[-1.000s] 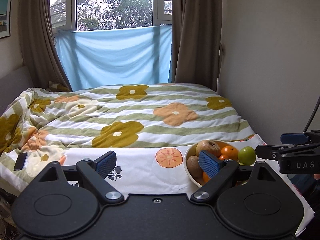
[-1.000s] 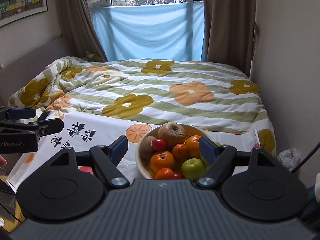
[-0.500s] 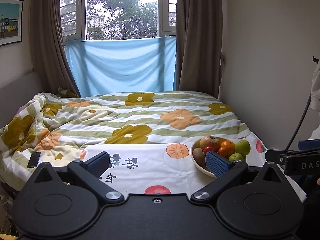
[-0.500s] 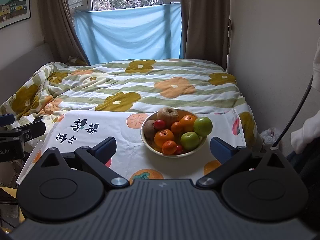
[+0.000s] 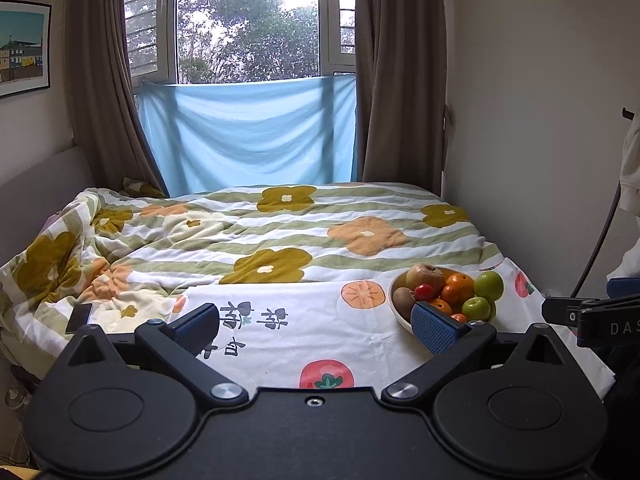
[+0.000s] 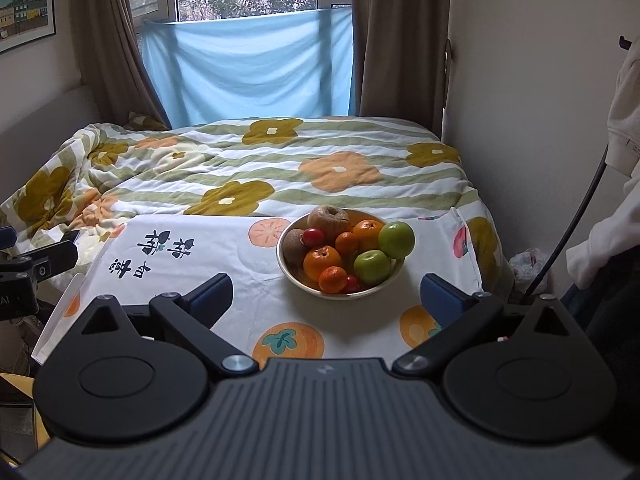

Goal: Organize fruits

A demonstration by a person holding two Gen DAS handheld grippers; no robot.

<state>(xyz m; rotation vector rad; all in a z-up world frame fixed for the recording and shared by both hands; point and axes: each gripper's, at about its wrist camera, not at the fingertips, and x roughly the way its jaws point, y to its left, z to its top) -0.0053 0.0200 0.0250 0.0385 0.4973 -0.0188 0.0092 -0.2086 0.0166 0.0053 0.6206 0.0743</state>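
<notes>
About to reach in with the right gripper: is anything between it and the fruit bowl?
Nothing visible. Only bare cloth lies between the open right gripper and the bowl, which sits straight ahead of it.

In the left wrist view, a blue gripper pad (image 5: 434, 327) hides the bowl's (image 5: 401, 317) near rim. The poster (image 6: 25, 2) is cut off at the edge.

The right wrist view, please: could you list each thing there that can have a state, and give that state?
Right gripper: open, nothing between the fingers.
Left gripper: open, nothing between the fingers.
Bowl: upright on the cloth, heaped with fruit.
Cloth: spread flat, a few creases.
Quilt: spread, rumpled at the left.
Curtains: drawn apart.
Blue sheet: hung across the lower window.
</notes>
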